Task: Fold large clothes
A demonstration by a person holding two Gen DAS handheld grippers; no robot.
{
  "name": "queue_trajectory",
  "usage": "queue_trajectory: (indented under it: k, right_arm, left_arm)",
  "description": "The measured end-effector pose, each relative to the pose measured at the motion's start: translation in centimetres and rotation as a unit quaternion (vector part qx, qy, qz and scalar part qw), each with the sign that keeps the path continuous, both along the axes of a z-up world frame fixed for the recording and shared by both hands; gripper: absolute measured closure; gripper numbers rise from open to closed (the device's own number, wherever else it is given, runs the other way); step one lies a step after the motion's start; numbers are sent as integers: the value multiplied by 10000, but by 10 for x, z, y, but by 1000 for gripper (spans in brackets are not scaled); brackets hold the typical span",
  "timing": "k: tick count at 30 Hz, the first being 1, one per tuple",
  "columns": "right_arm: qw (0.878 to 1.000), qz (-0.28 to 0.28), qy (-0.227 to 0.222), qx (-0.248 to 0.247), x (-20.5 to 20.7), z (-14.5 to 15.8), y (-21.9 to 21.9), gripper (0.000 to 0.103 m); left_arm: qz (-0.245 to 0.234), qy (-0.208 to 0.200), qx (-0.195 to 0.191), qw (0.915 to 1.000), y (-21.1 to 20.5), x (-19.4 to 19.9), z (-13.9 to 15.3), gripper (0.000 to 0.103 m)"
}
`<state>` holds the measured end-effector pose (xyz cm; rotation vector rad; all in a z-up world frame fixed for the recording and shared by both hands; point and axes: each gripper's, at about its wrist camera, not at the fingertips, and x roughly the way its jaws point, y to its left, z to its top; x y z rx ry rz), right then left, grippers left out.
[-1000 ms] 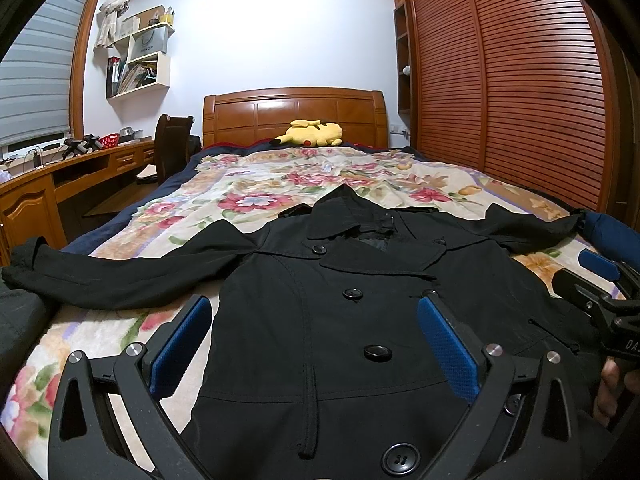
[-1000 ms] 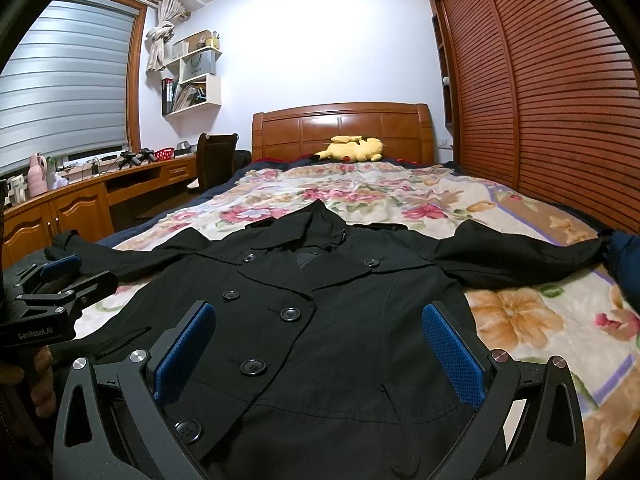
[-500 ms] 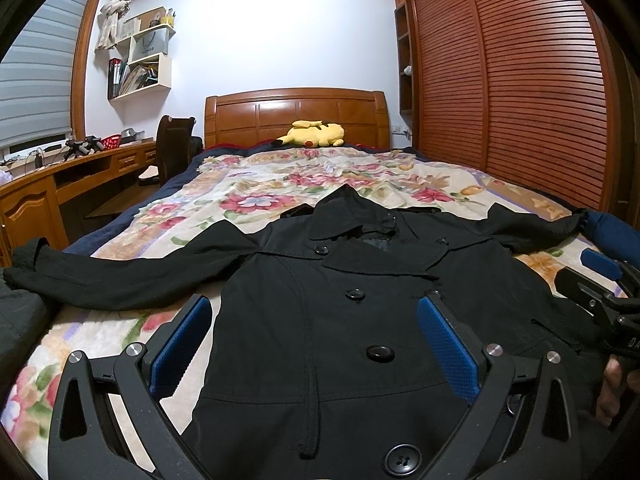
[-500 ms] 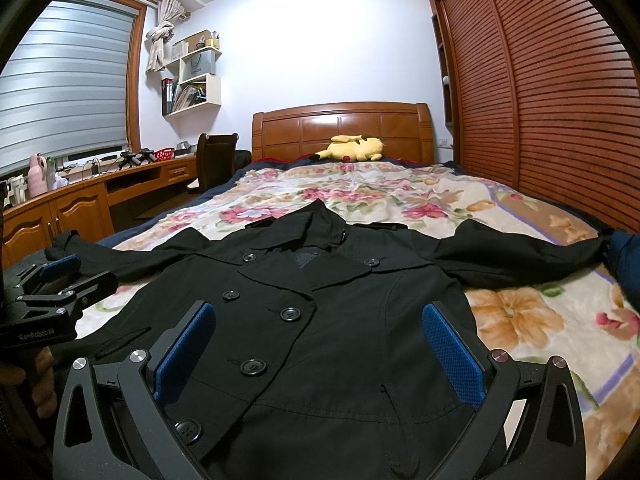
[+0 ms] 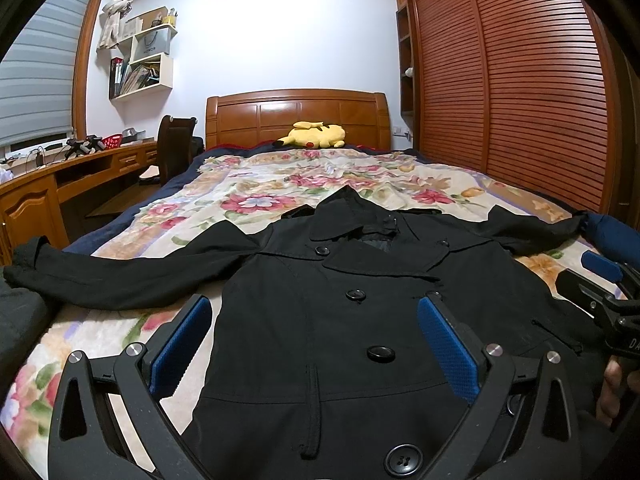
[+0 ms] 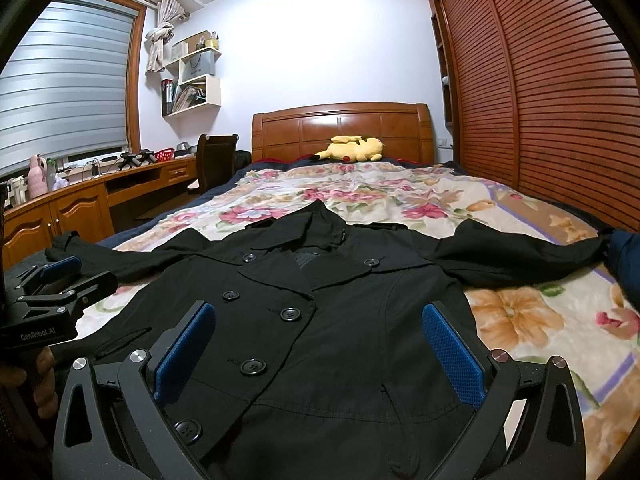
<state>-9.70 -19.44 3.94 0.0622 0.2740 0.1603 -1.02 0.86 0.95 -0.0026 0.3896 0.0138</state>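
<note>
**Coat laid flat, no fold yet made**

Across the lower middle of both frames lies the black coat, spread front-up on the flowered bedspread, buttoned, collar toward the headboard. Its two sleeves stretch straight out to the sides: one sleeve runs to the left edge of the left wrist frame, the other sleeve runs toward the right edge of the right wrist frame. No part of the coat is turned over on itself, so the folding seems not to have begun; spreading is the only step that looks done. Sleeves, sides and the lengthwise fold all appear left to do.

At the bottom of the left wrist frame the left gripper hangs over the coat's lower front, blue pads wide apart, grasping nothing. The right gripper does the same in its own frame, released and empty; it also shows at the right edge of the left wrist frame.

Further out, a yellow plush toy rests at the head of the bed, a wooden desk runs along the left, and a slatted wardrobe fills the right.
</note>
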Motion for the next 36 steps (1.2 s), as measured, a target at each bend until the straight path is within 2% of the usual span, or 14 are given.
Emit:
queue_trajectory:
  k: [27,36]
  right_arm:
    - [10000,16,7,-32,-2,0,3,0]
    - [9995,308,50,-63,-2,4,10,0]
  left_arm:
    - [9,-2,-8,10000,2,-1,0,0]
    - [100,64,-29,9999,9,-7,0,0]
